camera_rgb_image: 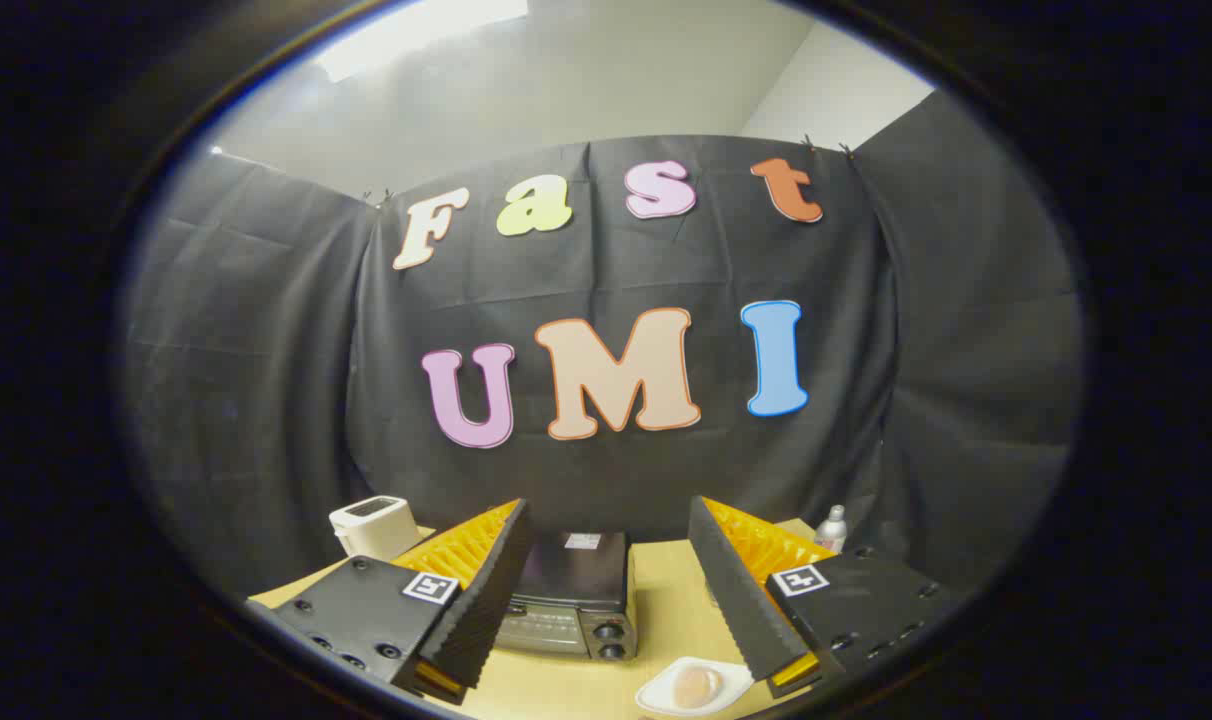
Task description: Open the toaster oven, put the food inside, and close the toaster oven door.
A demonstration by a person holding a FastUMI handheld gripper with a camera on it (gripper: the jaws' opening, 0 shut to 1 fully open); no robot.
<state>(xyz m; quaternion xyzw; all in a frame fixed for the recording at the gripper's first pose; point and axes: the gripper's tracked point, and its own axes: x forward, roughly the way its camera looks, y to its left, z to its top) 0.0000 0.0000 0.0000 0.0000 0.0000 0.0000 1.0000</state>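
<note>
A dark toaster oven (574, 598) with two knobs on its right side stands on the wooden table (671, 610), below and between my fingers, its door closed. A white dish (666, 695) holding a pale pinkish piece of food (696, 686) lies to the oven's front right, close to my right finger (741, 590). My gripper (606, 515) hovers high above the table, open, with nothing between its fingers.
A white pop-up toaster (374, 525) stands at the table's back left. A small clear bottle (832, 528) with a white cap stands at the back right. The black cloth wall closes off the table on all far sides.
</note>
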